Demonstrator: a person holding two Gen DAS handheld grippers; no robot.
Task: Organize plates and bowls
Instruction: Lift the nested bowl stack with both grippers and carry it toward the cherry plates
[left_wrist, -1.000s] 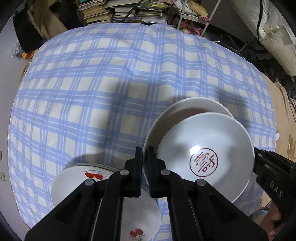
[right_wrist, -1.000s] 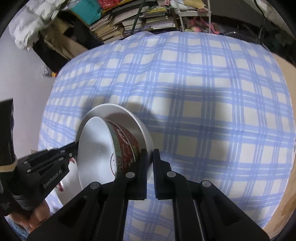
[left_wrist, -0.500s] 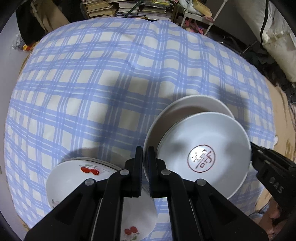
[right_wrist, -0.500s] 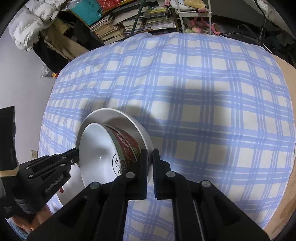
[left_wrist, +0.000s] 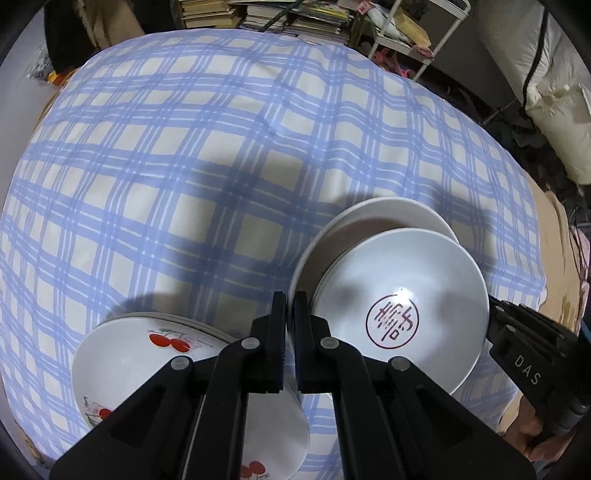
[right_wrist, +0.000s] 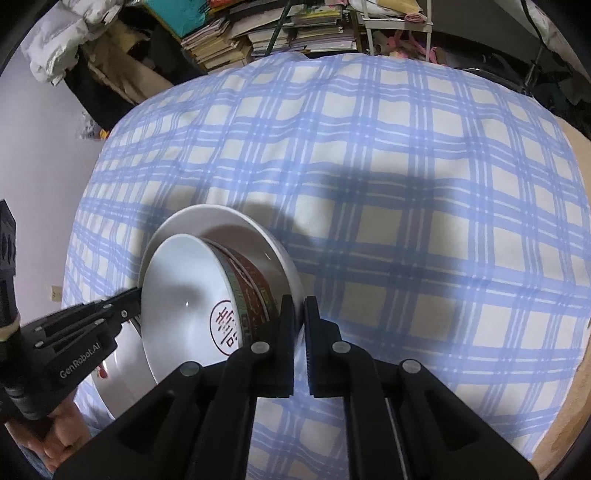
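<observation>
A white bowl (left_wrist: 399, 295) with a red seal mark inside sits tilted in a larger white plate (left_wrist: 369, 218). My left gripper (left_wrist: 290, 325) is shut on the plate's left rim. In the right wrist view, my right gripper (right_wrist: 300, 325) is shut on the opposite rim of the same plate (right_wrist: 221, 221), beside the bowl's (right_wrist: 184, 295) red patterned wall. Each gripper shows in the other's view: the right gripper (left_wrist: 493, 314) and the left gripper (right_wrist: 135, 299). A stack of cherry-print plates (left_wrist: 129, 362) lies lower left on the checked tablecloth (left_wrist: 184, 147), partly under my left fingers.
The blue and cream checked cloth covers the whole table. Piles of books (left_wrist: 280, 18) and a white wire rack (left_wrist: 417, 33) stand beyond its far edge. White bedding (left_wrist: 554, 92) lies at the far right. A hand (right_wrist: 55, 435) grips the left tool's handle.
The left wrist view has rolled a little, so more of the cherry-print plates shows. Both grips on the white plate are unchanged, and the bowl still rests in it.
</observation>
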